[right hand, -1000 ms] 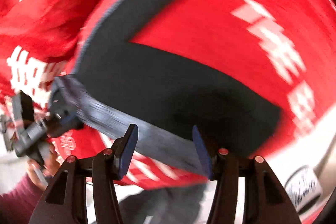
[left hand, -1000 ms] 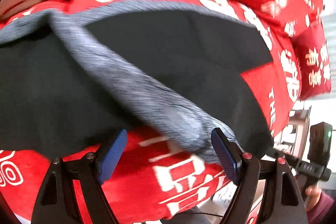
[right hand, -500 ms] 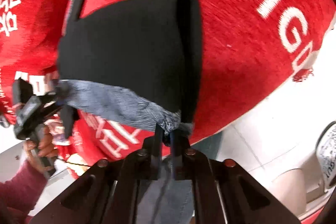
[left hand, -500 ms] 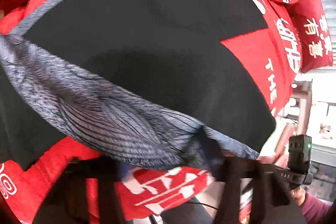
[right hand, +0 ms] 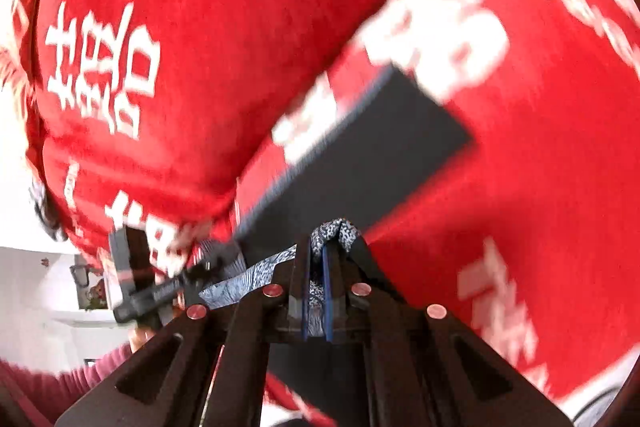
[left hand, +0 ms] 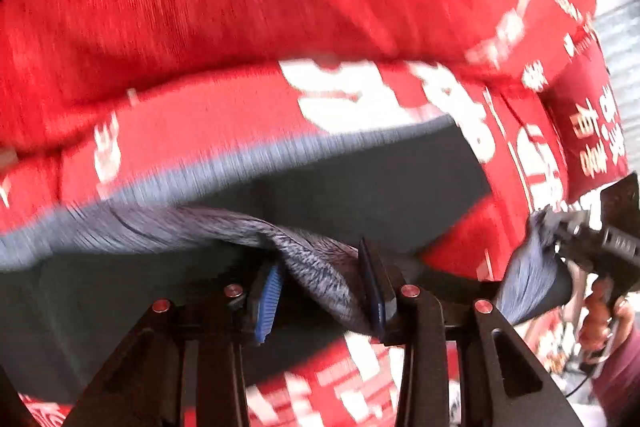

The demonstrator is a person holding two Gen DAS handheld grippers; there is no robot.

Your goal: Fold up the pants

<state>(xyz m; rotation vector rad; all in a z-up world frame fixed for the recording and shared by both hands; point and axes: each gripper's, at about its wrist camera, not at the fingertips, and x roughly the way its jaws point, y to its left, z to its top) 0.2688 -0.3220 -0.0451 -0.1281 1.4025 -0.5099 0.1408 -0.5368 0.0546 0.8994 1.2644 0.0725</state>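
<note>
Writing in white covers the red blanket [left hand: 240, 7] under your work. You can see big white Chinese signs on the red cushion [right hand: 100, 75] in the right view, and more on a small red pillow [left hand: 592, 131] at the far right of the left view. Most other letters are too blurred to read.

Your pants [left hand: 360, 187] are dark, nearly black, with a speckled grey band [left hand: 320, 267] along the top edge. They lie partly on the red blanket, and you lift the grey band off it at two spots.

Your left tongs [left hand: 320, 291] are squeezed onto a thick fold of the grey band. The blue pads [left hand: 266, 295] press it from both sides.

Your right tongs [right hand: 318, 291] are pinched almost fully together on a thin bit of the same band, which pokes out past the tips. In this view the pants [right hand: 380, 155] stretch away as a long dark strip.

Each view shows the other tongs off to the side, held by a hand [left hand: 600, 311] in a pink sleeve [right hand: 60, 383].
</note>
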